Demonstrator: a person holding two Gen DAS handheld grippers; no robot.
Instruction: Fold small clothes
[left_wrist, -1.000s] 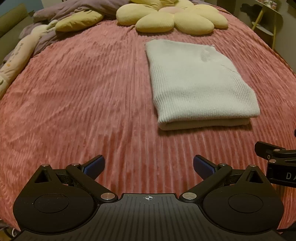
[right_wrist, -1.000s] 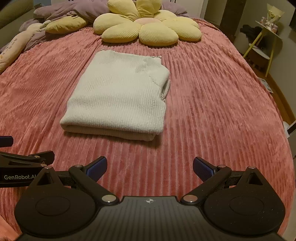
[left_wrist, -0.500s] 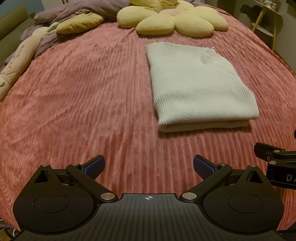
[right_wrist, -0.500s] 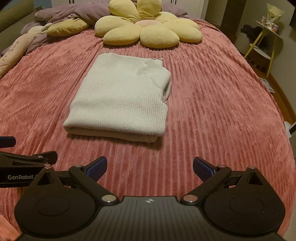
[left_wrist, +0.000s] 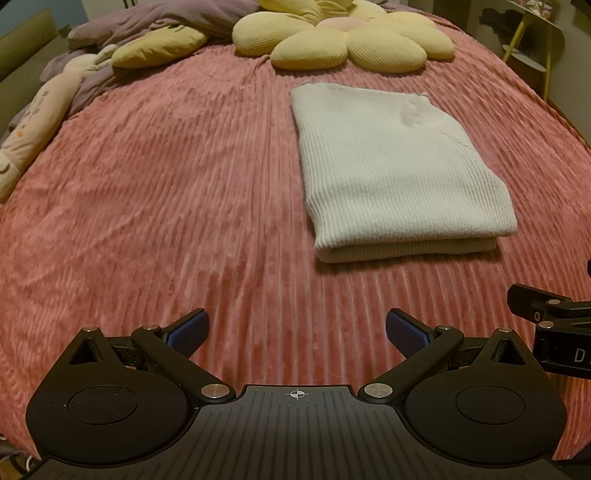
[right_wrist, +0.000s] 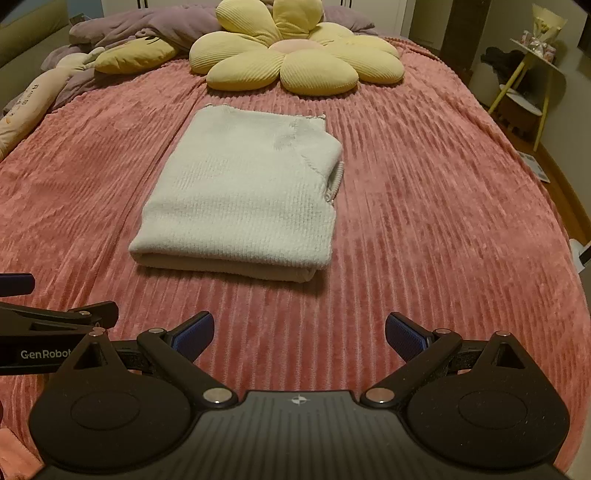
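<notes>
A cream ribbed-knit garment (left_wrist: 399, 173) lies folded into a thick rectangle on a pink, corduroy-ridged bedspread (left_wrist: 166, 192), just short of a plush yellow flower-shaped cushion (right_wrist: 295, 55) at the bed's head. The left gripper (left_wrist: 295, 328) and right gripper (right_wrist: 299, 330), matte black with blue textured pads (right_wrist: 194, 332), hover near the fold with jaws spread wide, holding nothing.

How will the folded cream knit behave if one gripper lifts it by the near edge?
The folded knit looks soft and ribbed, so it is probably floppy and would sag. Its stacked layers would likely slide apart and unfold. On the ribbed pink bedspread, a push would probably bunch it, not slide it.
</notes>
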